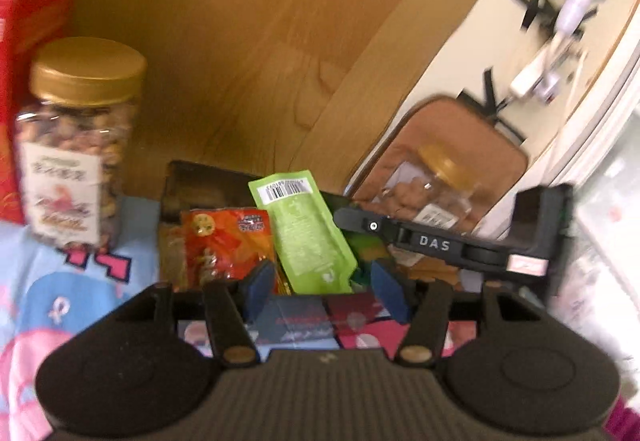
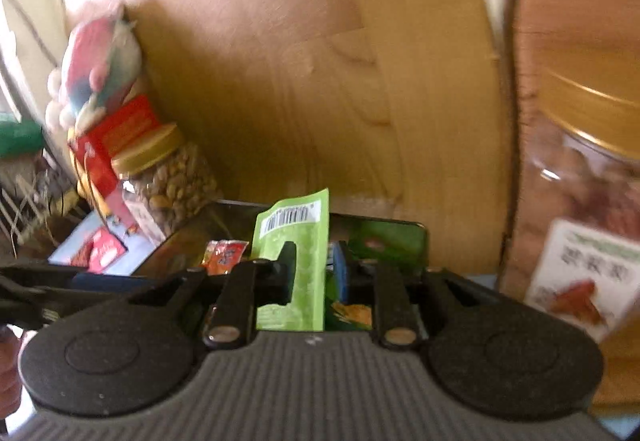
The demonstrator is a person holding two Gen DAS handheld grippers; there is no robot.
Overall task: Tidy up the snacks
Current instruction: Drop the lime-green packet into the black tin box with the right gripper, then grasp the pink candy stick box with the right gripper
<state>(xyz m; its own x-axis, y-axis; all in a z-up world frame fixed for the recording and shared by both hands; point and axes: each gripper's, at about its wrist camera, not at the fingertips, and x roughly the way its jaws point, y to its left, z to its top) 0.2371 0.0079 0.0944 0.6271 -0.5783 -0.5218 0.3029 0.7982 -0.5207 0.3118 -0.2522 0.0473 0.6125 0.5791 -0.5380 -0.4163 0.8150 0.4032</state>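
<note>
1. L gripper: jaws released, nothing between pads.
2. R gripper: jaws around green pouch, part-open; contact unclear.
3. Pouch stands upright in dark tray, beside red sachet.
4. Nut jar left of tray.

Green packet upright in dark box, beside red packet

Both wrist views look steeply down, close over the dark tray before the wooden board. Both share its green packet; the left camera sits left of the tray, the right one right.
</note>
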